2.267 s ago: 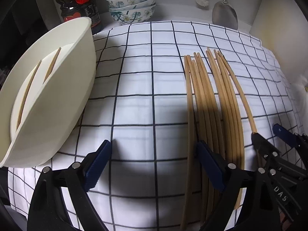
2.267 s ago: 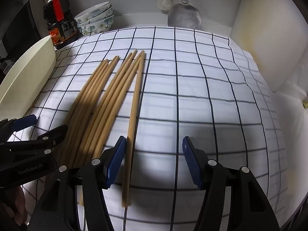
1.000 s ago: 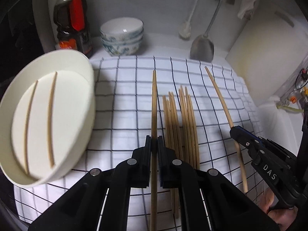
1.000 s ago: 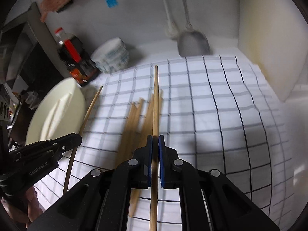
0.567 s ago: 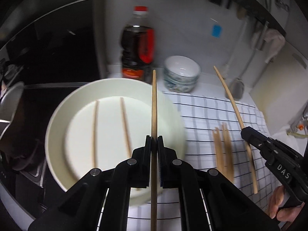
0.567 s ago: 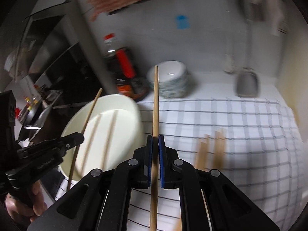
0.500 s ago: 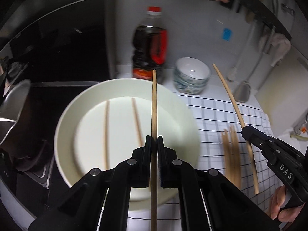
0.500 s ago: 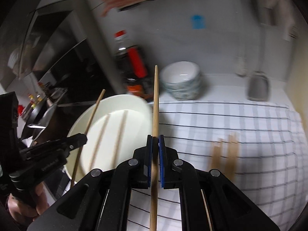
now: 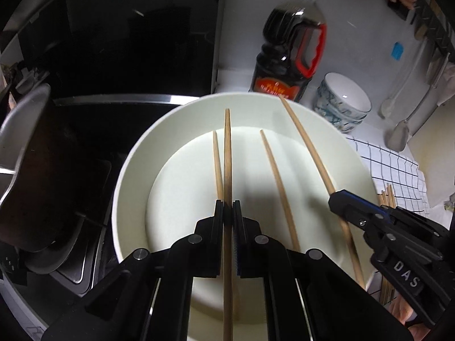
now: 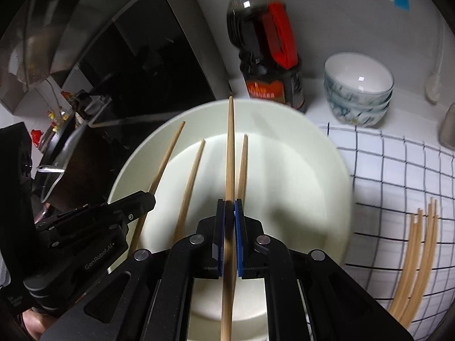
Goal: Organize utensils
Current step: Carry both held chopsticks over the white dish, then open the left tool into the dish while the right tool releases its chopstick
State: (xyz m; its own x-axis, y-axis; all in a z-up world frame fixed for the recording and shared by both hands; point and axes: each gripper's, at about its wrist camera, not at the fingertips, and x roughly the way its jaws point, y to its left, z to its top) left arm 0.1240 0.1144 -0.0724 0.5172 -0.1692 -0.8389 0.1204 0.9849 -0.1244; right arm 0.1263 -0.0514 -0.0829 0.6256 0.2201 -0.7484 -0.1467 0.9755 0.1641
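Observation:
A round cream tray fills the middle of both views, with two wooden chopsticks lying in it. My left gripper is shut on a chopstick that points out over the tray. My right gripper is shut on another chopstick, also above the tray. The right gripper shows in the left wrist view; the left gripper shows in the right wrist view. Several more chopsticks lie on the checked cloth.
A dark sauce bottle and stacked patterned bowls stand behind the tray. A black stove with a pot is to the left. A spatula hangs at the back right.
Both grippers, each holding a chopstick, have swung left from the cloth and come in over the tray, which now sits closer and centred. The pile on the cloth has dropped to the right edge.

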